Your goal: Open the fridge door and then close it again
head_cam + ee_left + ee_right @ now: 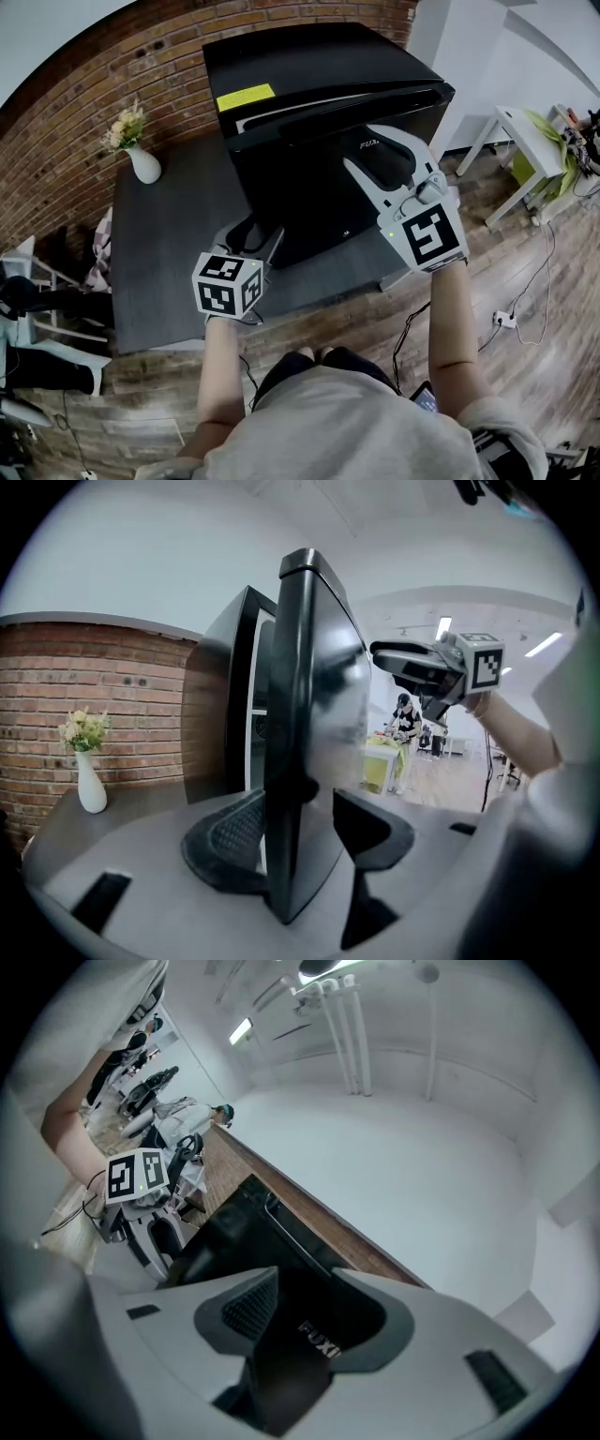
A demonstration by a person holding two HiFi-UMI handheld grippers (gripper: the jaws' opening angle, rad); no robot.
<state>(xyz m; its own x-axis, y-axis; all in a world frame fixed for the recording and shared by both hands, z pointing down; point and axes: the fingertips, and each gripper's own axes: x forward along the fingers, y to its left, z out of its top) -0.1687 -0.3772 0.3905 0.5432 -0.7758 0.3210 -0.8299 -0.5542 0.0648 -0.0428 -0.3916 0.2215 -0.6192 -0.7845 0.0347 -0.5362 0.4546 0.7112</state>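
Left tool (300,808) pinches the free edge of the ajar fridge door (309,714), a grip only its own view shows. Right tool (361,147) has its 2 jaws spread, tips at the door's front beside print (319,1340) cut off after FUXI. The glossy black fridge (309,66) fills the dark surface's (159,253) right end; the tools hide its lower front.
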